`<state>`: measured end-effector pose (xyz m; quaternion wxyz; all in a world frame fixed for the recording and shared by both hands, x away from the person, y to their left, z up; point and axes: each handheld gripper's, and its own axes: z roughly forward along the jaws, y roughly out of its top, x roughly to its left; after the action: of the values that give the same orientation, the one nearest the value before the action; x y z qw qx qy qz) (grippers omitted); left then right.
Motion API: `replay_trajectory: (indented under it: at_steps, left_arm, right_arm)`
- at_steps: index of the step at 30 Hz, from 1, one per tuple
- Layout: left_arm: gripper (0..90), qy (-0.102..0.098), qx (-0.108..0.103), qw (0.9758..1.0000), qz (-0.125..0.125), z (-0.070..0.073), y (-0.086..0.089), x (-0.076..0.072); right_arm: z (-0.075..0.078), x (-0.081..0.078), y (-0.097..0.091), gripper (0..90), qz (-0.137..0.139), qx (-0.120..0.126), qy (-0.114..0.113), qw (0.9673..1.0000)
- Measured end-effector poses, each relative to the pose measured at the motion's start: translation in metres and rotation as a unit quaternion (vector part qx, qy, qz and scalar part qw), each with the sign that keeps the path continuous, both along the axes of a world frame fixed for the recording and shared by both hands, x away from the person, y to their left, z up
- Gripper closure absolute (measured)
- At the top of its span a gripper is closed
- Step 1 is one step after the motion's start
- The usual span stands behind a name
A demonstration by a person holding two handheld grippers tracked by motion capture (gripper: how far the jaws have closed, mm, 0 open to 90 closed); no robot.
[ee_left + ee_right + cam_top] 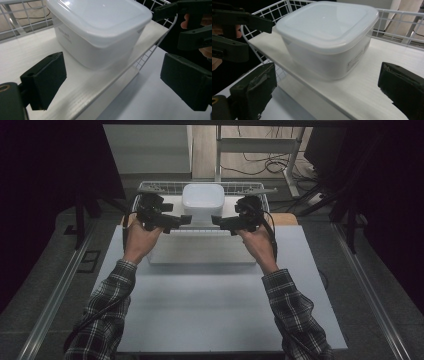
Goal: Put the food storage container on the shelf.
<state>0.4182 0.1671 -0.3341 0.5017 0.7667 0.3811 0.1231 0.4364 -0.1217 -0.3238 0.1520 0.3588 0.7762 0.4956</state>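
With both jaws spread wide and empty, left hand-held gripper (186,220) and right hand-held gripper (217,221) flank the lidded tub (202,202), which sits in the wire basket (150,185) at 12 o'clock on the counter (210,310). Looks like the approach step; next, close in on opposite walls evenly.
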Motion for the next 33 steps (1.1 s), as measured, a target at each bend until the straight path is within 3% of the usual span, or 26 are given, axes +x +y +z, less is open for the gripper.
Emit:
replay_trajectory:
  at_steps: [4,14,23,33]
  left_arm:
    - [5.3,-0.007,0.003,0.9999,-0.009,-0.006,0.0,-0.008]
    - [5.5,-0.03,-0.003,0.999,-0.033,-0.019,0.0,-0.038]
    - [5.4,-0.028,0.002,0.9986,-0.046,-0.032,0.0,-0.057]
    - [4.1,-0.025,0.023,0.9984,-0.045,-0.054,-0.006,-0.072]
  right_arm:
    - [-0.004,-0.008,0.001,1.5,0.008,-0.016,-0.007,0.9998]
    - [-0.013,-0.021,-0.001,1.6,0.024,-0.022,-0.013,0.9994]
    - [-0.023,-0.038,-0.002,1.5,0.04,-0.028,-0.022,0.9986]
    - [-0.037,-0.056,-0.002,1.5,0.057,-0.032,-0.024,0.9975]
